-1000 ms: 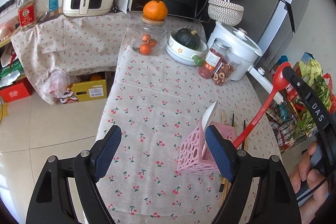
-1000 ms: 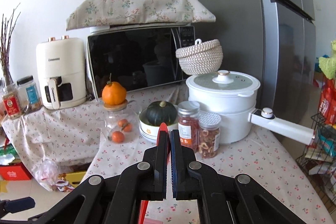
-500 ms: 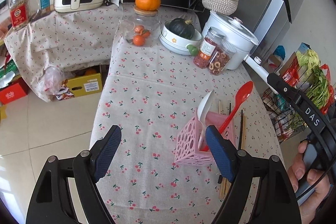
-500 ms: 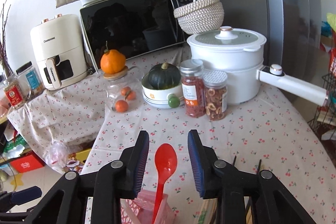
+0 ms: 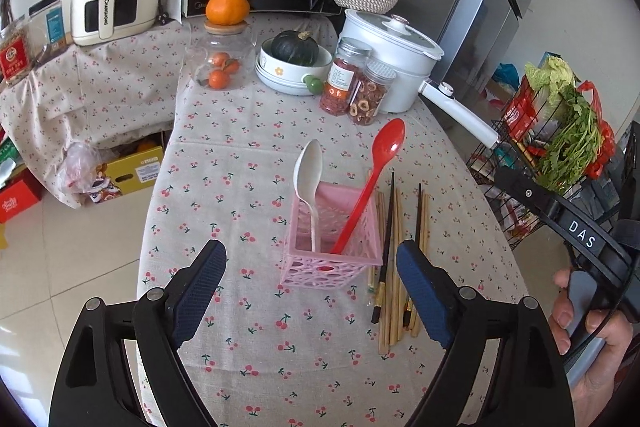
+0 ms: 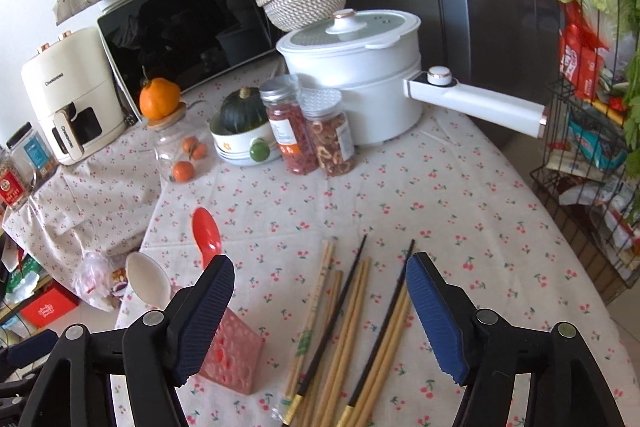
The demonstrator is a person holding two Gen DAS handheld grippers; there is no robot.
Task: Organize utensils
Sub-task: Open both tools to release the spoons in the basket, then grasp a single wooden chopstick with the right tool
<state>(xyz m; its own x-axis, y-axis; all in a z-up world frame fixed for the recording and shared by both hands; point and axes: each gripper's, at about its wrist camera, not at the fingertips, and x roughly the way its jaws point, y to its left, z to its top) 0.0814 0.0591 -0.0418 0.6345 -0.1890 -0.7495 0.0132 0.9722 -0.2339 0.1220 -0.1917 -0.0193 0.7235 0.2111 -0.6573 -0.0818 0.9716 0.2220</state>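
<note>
Already the pink perforated plastic utensil holder [image 5: 332,227] stands upright on the table with the cherry-print cloth [image 5: 248,131], and two spoons lean in it bowl-up: a white plastic spoon [image 5: 307,183] against its left wall and a red plastic spoon [image 5: 370,183] slanting toward its right corner, handles down so that the bowls stay clear of the bottom. Just beside the holder, on its right, lies a loose bundle of bamboo and dark-tipped chopsticks [image 6: 352,319], flat on the cloth and roughly parallel – the part of the job not yet done, by my reading. The right gripper [image 6: 320,311] hangs over that bundle with its blue-padded fingers [image 6: 434,315] spreading wider at this moment and nothing between them; the chopsticks show in the gap but below it, untouched. That pose suits a descent onto the sticks, and since they lie thin and close together, a low pinch across several at once looks the likelier way to lift them. The left gripper [image 5: 310,291] hovers on the near side of the holder, its fingers [image 5: 198,291] also opening and wide apart, pressing on nothing; placed so, it could steady the light holder, which might tip or slide when long sticks are dropped in. A hand [image 5: 592,343] of the person grips the right tool's handle at the edge of the left view
</note>
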